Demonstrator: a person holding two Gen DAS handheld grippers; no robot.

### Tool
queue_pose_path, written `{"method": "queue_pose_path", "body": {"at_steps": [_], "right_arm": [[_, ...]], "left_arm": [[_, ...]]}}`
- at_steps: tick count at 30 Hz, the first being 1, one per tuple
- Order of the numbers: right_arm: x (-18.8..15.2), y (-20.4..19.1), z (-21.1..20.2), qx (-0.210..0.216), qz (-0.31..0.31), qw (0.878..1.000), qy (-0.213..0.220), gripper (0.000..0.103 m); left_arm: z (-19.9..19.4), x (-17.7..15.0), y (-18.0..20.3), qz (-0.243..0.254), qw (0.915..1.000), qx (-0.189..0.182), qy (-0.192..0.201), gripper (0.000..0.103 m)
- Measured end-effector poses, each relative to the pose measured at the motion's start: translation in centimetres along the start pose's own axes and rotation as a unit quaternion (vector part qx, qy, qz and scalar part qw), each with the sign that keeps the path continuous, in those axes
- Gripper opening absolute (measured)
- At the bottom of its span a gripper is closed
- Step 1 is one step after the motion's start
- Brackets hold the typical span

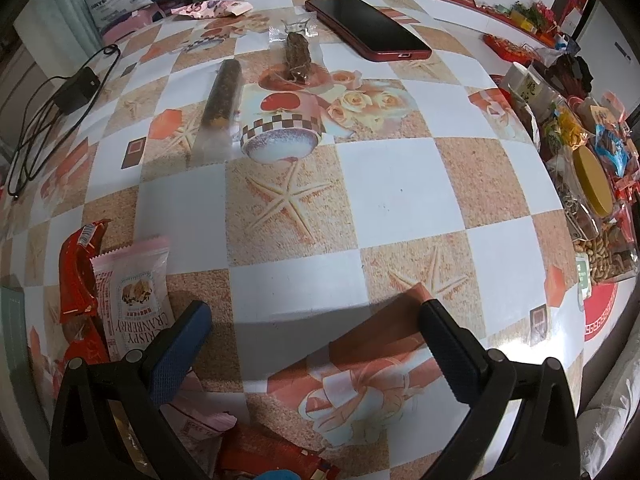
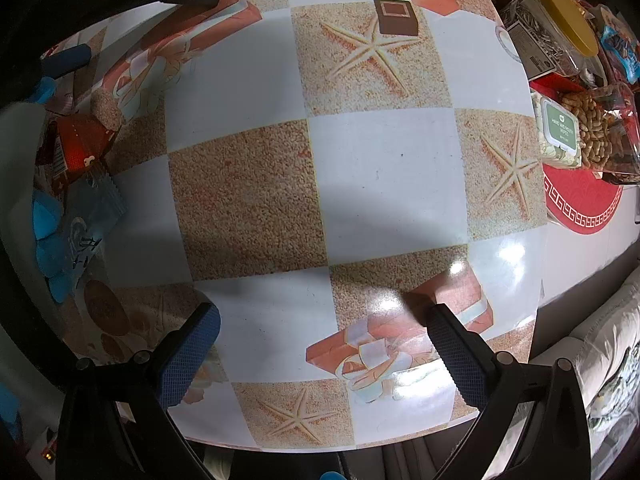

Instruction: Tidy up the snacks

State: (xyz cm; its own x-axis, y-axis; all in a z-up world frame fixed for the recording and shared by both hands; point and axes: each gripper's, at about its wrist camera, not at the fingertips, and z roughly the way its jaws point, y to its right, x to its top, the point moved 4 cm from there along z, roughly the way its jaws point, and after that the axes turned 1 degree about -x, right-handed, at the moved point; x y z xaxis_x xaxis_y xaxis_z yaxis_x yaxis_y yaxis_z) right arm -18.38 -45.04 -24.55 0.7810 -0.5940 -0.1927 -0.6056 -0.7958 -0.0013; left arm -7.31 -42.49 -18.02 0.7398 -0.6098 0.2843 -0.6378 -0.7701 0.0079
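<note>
My left gripper (image 1: 314, 316) is open and empty above the patterned tablecloth (image 1: 380, 184). A pink cranberry crisp packet (image 1: 134, 300) and a red snack packet (image 1: 78, 276) lie just left of its left finger. Two dark snack sticks in clear wrap, a long one (image 1: 222, 94) and a short one (image 1: 298, 56), lie farther off. My right gripper (image 2: 322, 316) is open and empty over the table's near edge. In its view a red packet (image 2: 80, 144) and a blue packet (image 2: 86, 228) lie at the left.
A red phone (image 1: 368, 28) lies at the far side. A charger with cable (image 1: 76, 88) sits at the left. A heap of snacks with a yellow-lidded jar (image 1: 592, 180), peanuts (image 2: 600, 132) and wipes (image 2: 560, 128) crowds the right edge. A sofa (image 2: 592, 360) is beyond the table.
</note>
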Motion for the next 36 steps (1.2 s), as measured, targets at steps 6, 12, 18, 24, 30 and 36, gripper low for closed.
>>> {"method": "queue_pose_path", "body": {"at_steps": [6, 12, 18, 24, 30, 36], "right_arm": [[-0.1, -0.1, 0.0, 0.000, 0.000, 1.000, -0.001, 0.103], [-0.1, -0.1, 0.0, 0.000, 0.001, 1.000, 0.002, 0.103], [-0.3, -0.1, -0.1, 0.001, 0.002, 1.000, 0.013, 0.103], [-0.5, 0.1, -0.1, 0.001, 0.003, 1.000, 0.018, 0.103], [-0.1, 0.1, -0.1, -0.002, 0.025, 1.000, -0.016, 0.103], [-0.7, -3.3, -1.6, 0.071, 0.064, 0.995, -0.015, 0.103]], "left_arm": [[0.2, 0.5, 0.1, 0.010, 0.9997, -0.004, -0.021, 0.103], [0.9, 1.6, 0.5, 0.031, 0.9962, -0.009, -0.081, 0.103], [-1.6, 1.4, 1.2, 0.075, 0.9933, -0.037, -0.080, 0.103], [-7.1, 0.2, -2.4, 0.096, 0.9940, -0.038, -0.037, 0.103], [-7.7, -3.2, -11.8, 0.063, 0.9958, -0.002, -0.067, 0.103], [-6.1, -7.1, -17.3, 0.039, 0.9931, 0.015, -0.109, 0.103]]}}
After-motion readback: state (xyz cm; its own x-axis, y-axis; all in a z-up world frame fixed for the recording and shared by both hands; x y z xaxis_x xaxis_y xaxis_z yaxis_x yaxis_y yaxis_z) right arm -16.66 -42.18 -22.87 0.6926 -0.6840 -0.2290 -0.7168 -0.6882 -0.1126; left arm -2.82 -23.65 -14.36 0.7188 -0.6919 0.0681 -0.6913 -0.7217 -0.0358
